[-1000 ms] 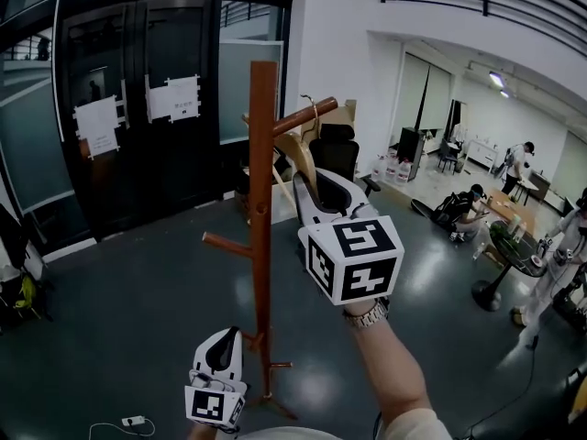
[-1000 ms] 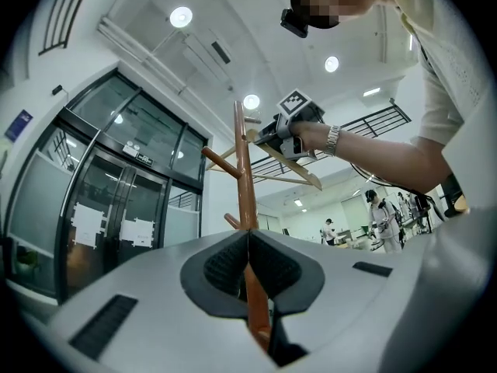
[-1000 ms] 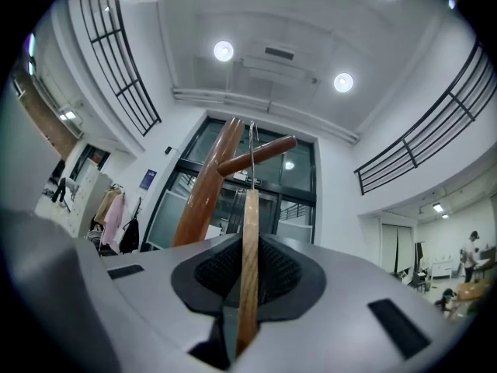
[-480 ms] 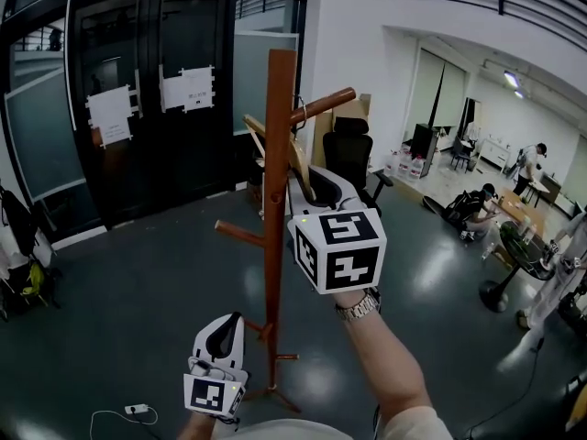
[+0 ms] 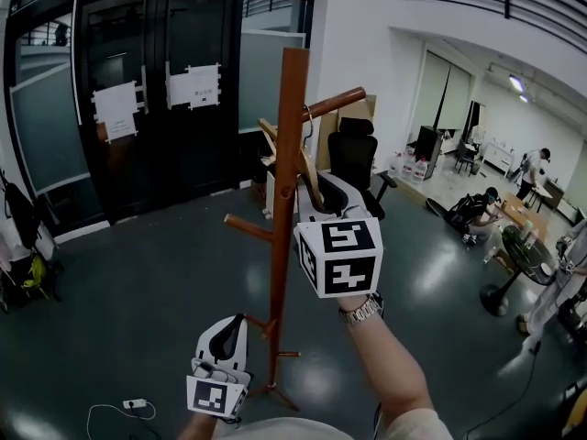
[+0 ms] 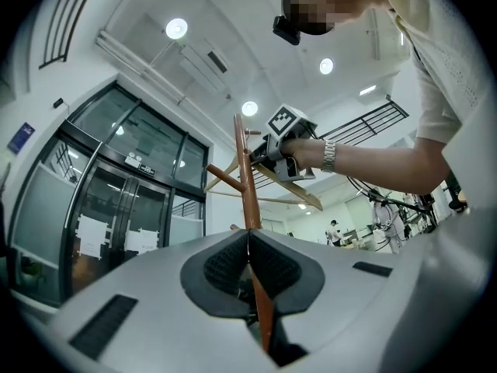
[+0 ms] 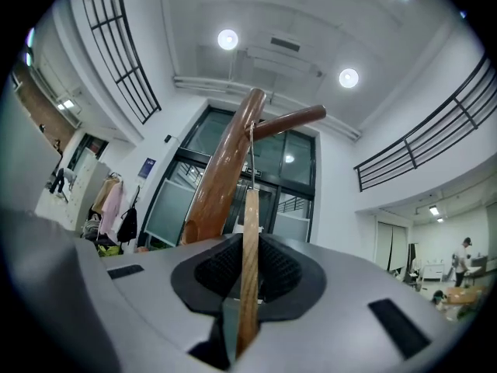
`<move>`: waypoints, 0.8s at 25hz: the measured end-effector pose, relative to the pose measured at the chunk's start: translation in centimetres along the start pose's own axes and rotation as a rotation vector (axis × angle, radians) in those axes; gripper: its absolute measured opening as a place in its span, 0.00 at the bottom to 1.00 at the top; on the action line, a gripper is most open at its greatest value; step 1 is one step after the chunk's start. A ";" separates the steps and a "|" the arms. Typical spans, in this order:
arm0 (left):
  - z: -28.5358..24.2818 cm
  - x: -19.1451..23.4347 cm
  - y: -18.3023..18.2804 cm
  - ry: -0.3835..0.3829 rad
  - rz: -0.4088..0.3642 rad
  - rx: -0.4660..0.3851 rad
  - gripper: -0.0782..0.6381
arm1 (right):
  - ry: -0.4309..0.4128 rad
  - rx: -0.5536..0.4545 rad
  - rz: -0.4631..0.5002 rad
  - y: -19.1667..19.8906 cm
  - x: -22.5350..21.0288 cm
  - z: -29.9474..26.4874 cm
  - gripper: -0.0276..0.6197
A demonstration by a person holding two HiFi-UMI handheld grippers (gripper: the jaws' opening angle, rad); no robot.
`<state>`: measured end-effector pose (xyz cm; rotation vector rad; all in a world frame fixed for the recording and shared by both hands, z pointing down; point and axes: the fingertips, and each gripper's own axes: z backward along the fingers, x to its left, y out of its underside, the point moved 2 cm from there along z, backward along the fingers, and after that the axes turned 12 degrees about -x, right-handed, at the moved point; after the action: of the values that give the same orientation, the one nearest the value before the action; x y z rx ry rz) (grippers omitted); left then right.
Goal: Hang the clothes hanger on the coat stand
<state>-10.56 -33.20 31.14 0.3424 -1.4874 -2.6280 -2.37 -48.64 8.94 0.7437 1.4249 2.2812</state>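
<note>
The reddish-brown wooden coat stand (image 5: pixel 288 200) rises in the middle of the head view, with an upper peg (image 5: pixel 335 104) slanting up to the right. My right gripper (image 5: pixel 316 189) is shut on the light wooden clothes hanger (image 5: pixel 304 165), just right of the pole. In the right gripper view the hanger (image 7: pixel 248 247) runs up between the jaws and its metal hook (image 7: pixel 250 150) lies against the upper peg (image 7: pixel 287 120) near the pole; whether it rests on the peg is unclear. My left gripper (image 5: pixel 233 330) hangs low near my body, shut and holding nothing (image 6: pixel 248 243).
Dark glass doors (image 5: pixel 174 108) with paper sheets stand behind the stand. A black office chair (image 5: pixel 354 159) and boxes sit behind it. People and a small round table (image 5: pixel 514 257) are at the right. A power strip (image 5: pixel 134 403) with cable lies on the floor.
My right gripper has carried the hanger leftward, closer to the pole, under the upper peg. The head view has shifted a little. The left gripper has stayed low and shut.
</note>
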 end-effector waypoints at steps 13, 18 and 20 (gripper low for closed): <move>2.4 0.3 -0.4 -0.033 0.009 0.005 0.13 | -0.072 0.027 -0.011 -0.3 1.1 2.3 0.15; 3.4 -0.4 -0.8 -0.021 0.032 -0.008 0.13 | -0.083 0.028 -0.012 -0.8 1.8 4.2 0.15; 3.9 0.0 -0.6 -0.014 0.030 -0.002 0.13 | -0.074 0.028 -0.019 -0.7 2.1 4.5 0.15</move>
<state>-11.48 -29.65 32.53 0.2990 -1.4817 -2.6144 -1.32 -43.95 10.41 0.8112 1.4273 2.2000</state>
